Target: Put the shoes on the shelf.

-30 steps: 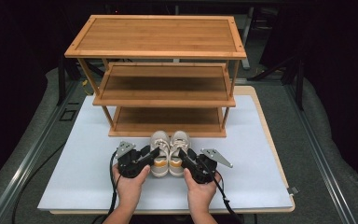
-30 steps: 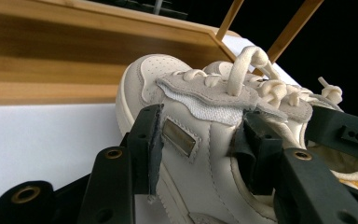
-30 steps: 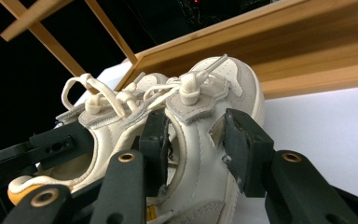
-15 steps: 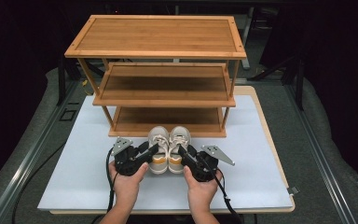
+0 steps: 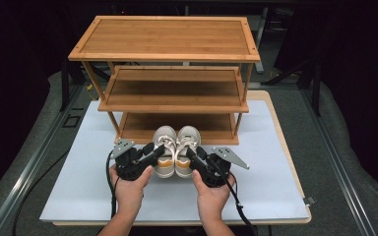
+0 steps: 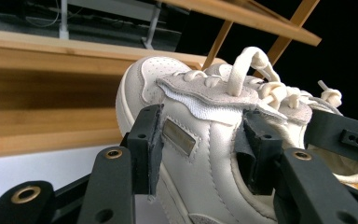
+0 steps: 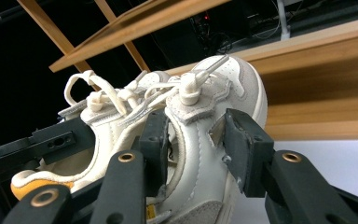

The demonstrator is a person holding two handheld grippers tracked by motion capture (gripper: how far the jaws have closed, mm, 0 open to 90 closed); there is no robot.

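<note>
A pair of cream sneakers sits side by side on the pale mat (image 5: 78,196), toes pointing to twelve o'clock at the lowest shelf (image 5: 177,123) of the bamboo rack (image 5: 167,37), and each shoe has its own gripper on it; the left gripper (image 5: 158,150) comes in from seven o'clock and pinches the left sneaker (image 5: 163,147) across its outer collar wall, one pad on the outside by the small metal tag, the other tucked inside the opening beside the tongue, as the left gripper view makes plain (image 6: 200,140); the right gripper (image 5: 191,153) mirrors it from five o'clock, its jaws pressed on the collar wall of the right sneaker (image 5: 188,145), one pad outside and one inside the mouth of the shoe (image 7: 193,140); holding by the collar wall looks deliberate, since that stiff edge gives the pads something firm to bite while the laces and tongue stay free; the heels, with their orange trim, face the person at six o'clock, so the hands (image 5: 130,189) sit behind the shoes, which would let them push the pair straight forward; the toes stand just in front of the bottom shelf's front edge, apparently aligned with its opening, so I judge the pair is meant to slide in there together; whether the soles rest on the mat or are slightly lifted, I cannot tell.
</note>
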